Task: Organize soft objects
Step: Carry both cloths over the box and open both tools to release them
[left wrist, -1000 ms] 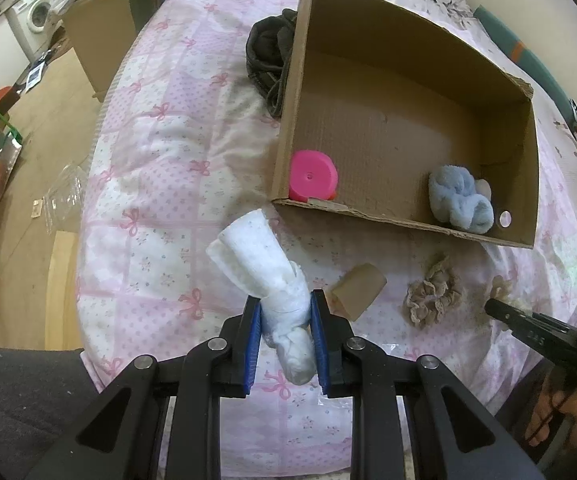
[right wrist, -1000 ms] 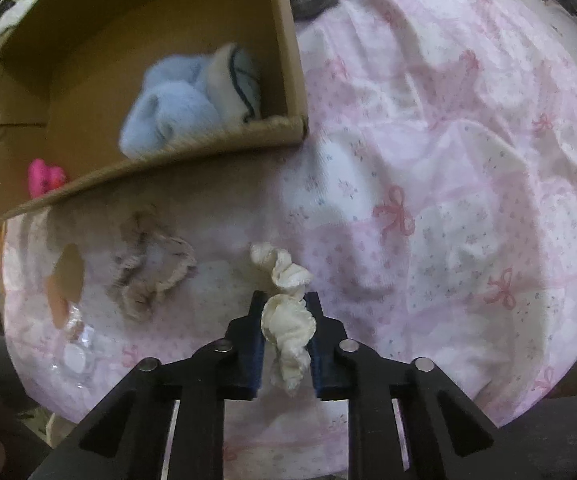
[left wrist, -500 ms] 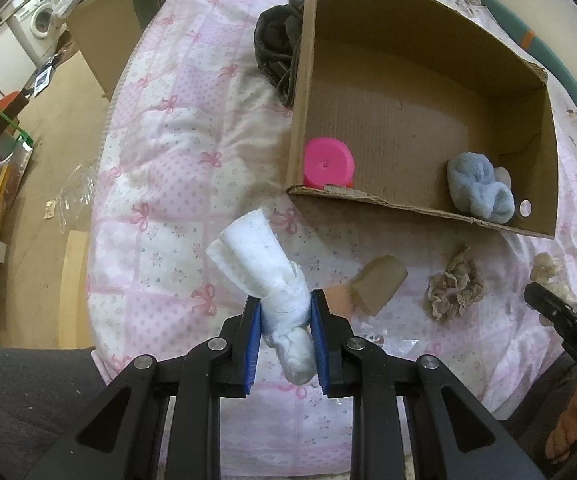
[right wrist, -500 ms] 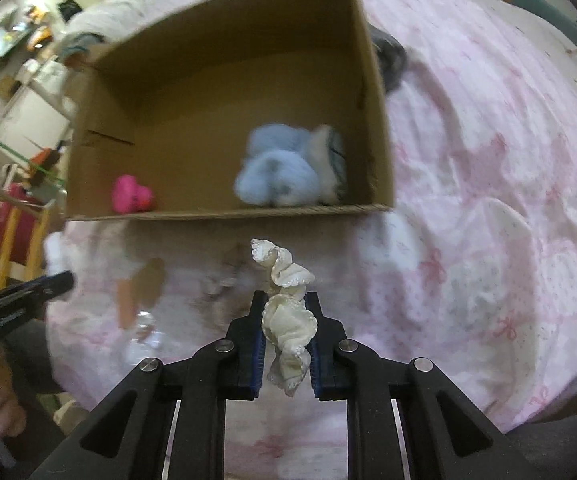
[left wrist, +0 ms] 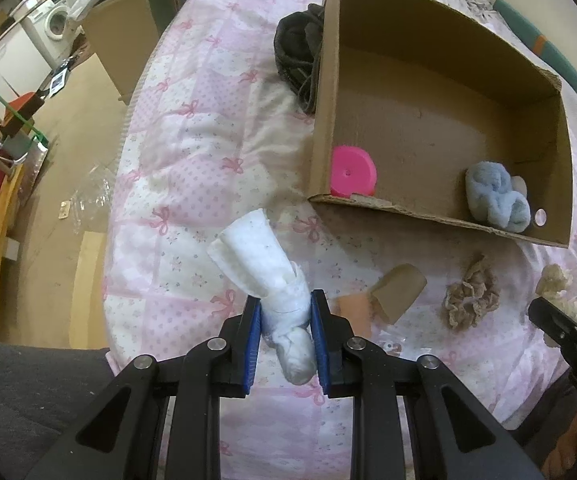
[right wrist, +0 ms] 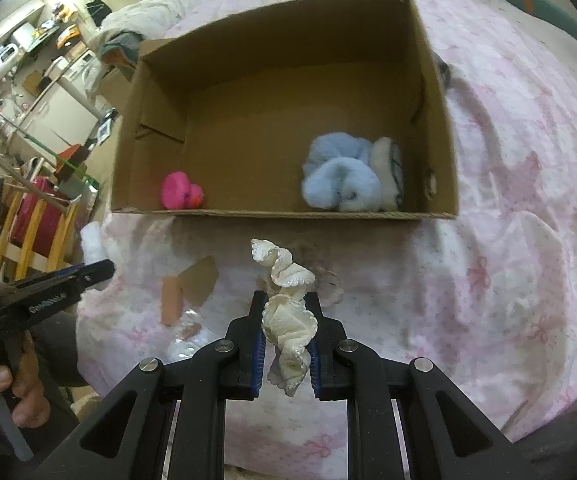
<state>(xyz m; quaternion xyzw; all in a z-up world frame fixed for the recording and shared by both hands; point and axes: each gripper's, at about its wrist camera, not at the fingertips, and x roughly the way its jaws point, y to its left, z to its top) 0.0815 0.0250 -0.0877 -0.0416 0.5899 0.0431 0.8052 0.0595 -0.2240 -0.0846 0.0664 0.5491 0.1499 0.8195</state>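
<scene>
My left gripper is shut on a rolled white cloth, held above the pink quilt in front of the cardboard box. In the right wrist view my right gripper is shut on a cream frilly scrunchie, lifted off the quilt just short of the cardboard box. Inside the box lie a fluffy blue sock bundle and a pink round toy. A brown scrunchie lies on the quilt between the two grippers. The left gripper shows at the left edge of the right wrist view.
A dark grey garment lies against the box's left wall. A small cardboard scrap and an orange strip lie on the quilt. The bed edge drops to the floor at the left, where there is furniture and clutter.
My right gripper has lifted the cream scrunchie off the quilt and swung to face the box opening. The left gripper has kept its hold on the white cloth, almost still.
</scene>
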